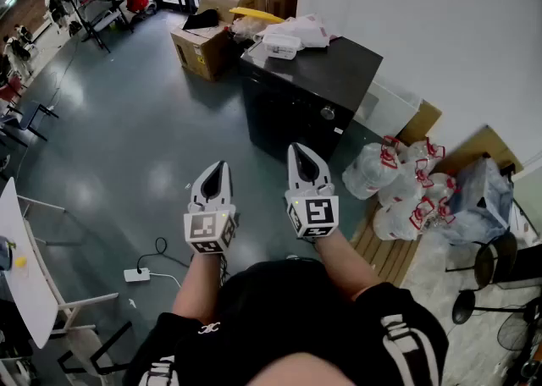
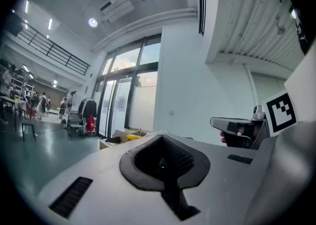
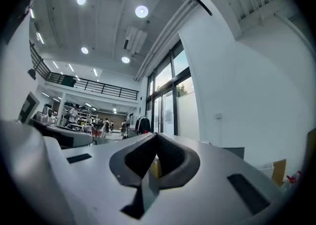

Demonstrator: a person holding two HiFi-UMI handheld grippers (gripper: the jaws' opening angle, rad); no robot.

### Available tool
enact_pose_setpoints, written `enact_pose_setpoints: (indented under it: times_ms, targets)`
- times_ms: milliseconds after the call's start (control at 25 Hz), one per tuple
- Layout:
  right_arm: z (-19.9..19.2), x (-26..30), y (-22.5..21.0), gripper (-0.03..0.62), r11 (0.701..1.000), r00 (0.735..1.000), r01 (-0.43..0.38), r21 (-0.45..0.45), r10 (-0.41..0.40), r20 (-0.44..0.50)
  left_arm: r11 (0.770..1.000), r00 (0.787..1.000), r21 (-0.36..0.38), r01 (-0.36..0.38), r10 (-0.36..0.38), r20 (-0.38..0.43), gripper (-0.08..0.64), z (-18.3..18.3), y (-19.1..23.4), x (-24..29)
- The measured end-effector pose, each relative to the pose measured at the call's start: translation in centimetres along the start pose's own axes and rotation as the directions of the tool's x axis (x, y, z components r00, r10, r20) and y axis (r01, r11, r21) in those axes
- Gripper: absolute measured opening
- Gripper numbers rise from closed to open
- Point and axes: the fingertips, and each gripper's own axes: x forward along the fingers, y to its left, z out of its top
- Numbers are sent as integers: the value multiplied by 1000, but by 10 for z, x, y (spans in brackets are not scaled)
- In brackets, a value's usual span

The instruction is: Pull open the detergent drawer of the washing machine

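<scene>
Both grippers are out in front of the person, side by side and pointing roughly level across the room. The left gripper (image 1: 218, 165) has its jaws pressed together, nothing between them; its own view shows only the dark hollow where the two halves meet (image 2: 161, 137). The right gripper (image 1: 297, 150) sits just beside it and a touch further forward. Its jaws are drawn together too, with just a thin slit at the tip (image 3: 157, 136) and nothing held there.

The washing machine (image 1: 284, 113), a black box, stands ahead of both grippers. It is nearer the right one's tip, but clearly apart from it, with bare grey floor (image 1: 127, 147) between. There's a round knob (image 1: 328, 113) on its front, off to the right gripper's far right. The detergent drawer itself I can't pick out on that dark front.

On top of the machine lie some pale plastic bags (image 1: 298, 30). Beyond it, cardboard boxes (image 1: 199, 50). To the right of the right gripper is a heap of white sacks (image 1: 398, 190) with red print.
</scene>
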Motion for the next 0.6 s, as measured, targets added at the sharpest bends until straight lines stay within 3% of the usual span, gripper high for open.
enact_pose_setpoints:
  times_ms: [600]
  targets:
    - [-10,-13,63,3,999,999,40,15,-40,-7,999,999,-3,43,-43,-8,2,-13,43,-51]
